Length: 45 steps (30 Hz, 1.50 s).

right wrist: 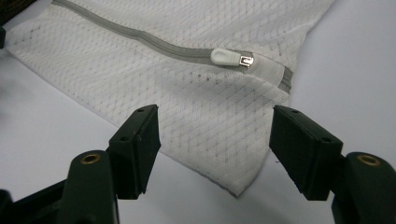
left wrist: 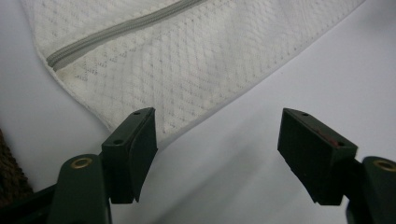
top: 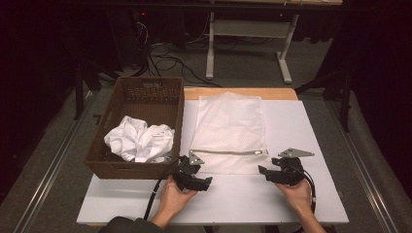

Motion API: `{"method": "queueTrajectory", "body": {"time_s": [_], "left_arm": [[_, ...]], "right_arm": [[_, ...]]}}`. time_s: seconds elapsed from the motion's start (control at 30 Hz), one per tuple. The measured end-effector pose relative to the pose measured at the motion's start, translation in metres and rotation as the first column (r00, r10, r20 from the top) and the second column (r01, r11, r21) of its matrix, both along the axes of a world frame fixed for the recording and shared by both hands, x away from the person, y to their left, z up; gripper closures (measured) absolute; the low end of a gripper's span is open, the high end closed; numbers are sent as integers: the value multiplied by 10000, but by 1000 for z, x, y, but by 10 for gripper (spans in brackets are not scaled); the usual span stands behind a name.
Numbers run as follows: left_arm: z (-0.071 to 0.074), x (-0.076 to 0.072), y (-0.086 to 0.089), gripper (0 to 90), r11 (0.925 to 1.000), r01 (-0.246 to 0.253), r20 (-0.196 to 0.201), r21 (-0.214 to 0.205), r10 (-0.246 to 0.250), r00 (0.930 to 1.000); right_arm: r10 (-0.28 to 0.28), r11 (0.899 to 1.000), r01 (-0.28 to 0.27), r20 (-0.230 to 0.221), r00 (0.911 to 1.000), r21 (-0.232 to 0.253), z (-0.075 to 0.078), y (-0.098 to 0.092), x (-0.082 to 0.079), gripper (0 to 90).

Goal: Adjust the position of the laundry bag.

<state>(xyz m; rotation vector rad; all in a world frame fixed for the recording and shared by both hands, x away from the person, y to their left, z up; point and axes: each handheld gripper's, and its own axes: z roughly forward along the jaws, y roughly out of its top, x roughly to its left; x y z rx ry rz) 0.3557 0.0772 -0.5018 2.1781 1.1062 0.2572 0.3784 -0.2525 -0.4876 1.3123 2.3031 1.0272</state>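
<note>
white table [top: 301, 194] spans the lower frame | wicker basket [top: 145, 97] of crumpled white cloth [top: 138, 138] upper left | mesh laundry bag [top: 228, 131] flat at centre, zipper pull [right wrist: 232, 57] shut | left gripper [top: 206, 181] spread at bag's lower-left corner | right gripper [top: 263, 171] spread wide, straddling its lower-right corner

High view above, claw views close — mesh bag [top: 228, 131] shared.

White mesh laundry bag [top: 228, 131] flat on table, grey zipper [right wrist: 154, 44] closed.
</note>
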Motion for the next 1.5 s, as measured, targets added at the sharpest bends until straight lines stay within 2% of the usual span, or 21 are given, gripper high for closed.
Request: {"method": "queueTrajectory", "body": {"time_s": [0.13, 0.3, 0.4, 0.47, 0.63, 0.73, 0.8, 0.97, 1.07, 1.13, 1.27, 1.43, 1.5], "left_arm": [[0, -1, -1, 292, 9999, 132, -176, 13, -132, 9998], [3, -2, -1, 300, 9998, 188, -89, 19, -188, 9998], [5, 0, -2, 300, 9997, 202, 73, 125, -203, 9998], [6, 0, -4, 309, 9996, 142, 331, 230, -149, 9993], [8, 3, -8, 319, 9988, 166, 580, 462, -193, 9981], [8, 4, -10, 334, 9989, 124, 622, 448, -152, 9979], [7, 5, -13, 340, 9979, -41, 509, 651, 7, 9987], [7, 9, -17, 348, 9969, -382, 560, 685, 344, 9978], [6, 9, -24, 362, 9899, -672, 1136, 1249, 531, 9921], [4, 11, -26, 367, 9903, -692, 1076, 1203, 563, 9926], [-2, 17, -27, 373, 9878, -767, 833, 1352, 658, 9943], [-4, 19, -27, 407, 9876, -821, 849, 1341, 711, 9939], [-5, 20, -26, 427, 9870, -793, 725, 1397, 697, 9949]], "right_arm": [[27, 10000, -27, 22, 10000, -51, 0, 1, -1, 347], [-21, 9999, 22, 95, 10000, -134, 0, 2, -2, 370], [-79, 9997, 85, 288, 9996, -220, 2, 2, -3, 403], [-161, 9996, 172, 482, 9987, -223, 4, 0, -2, 437], [-282, 9991, 296, 459, 9985, -308, 4, -1, 0, 472], [-275, 9988, 292, 451, 9986, -382, 2, -1, 3, 498], [-252, 9987, 271, 455, 9986, -421, 2, 0, 4, 511], [-391, 9978, 410, 366, 9986, -528, 0, -1, 5, 520], [-479, 9973, 492, 255, 9985, -547, -3, -4, 9, 515], [-554, 9967, 557, 76, 9984, -585, -4, -5, 11, 509], [-524, 9962, 527, 49, 9986, -698, -6, -4, 12, 506], [-519, 9956, 514, -33, 9986, -783, -8, -3, 13, 512], [-531, 9955, 525, -61, 9986, -794, -9, -3, 14, 522]]}}
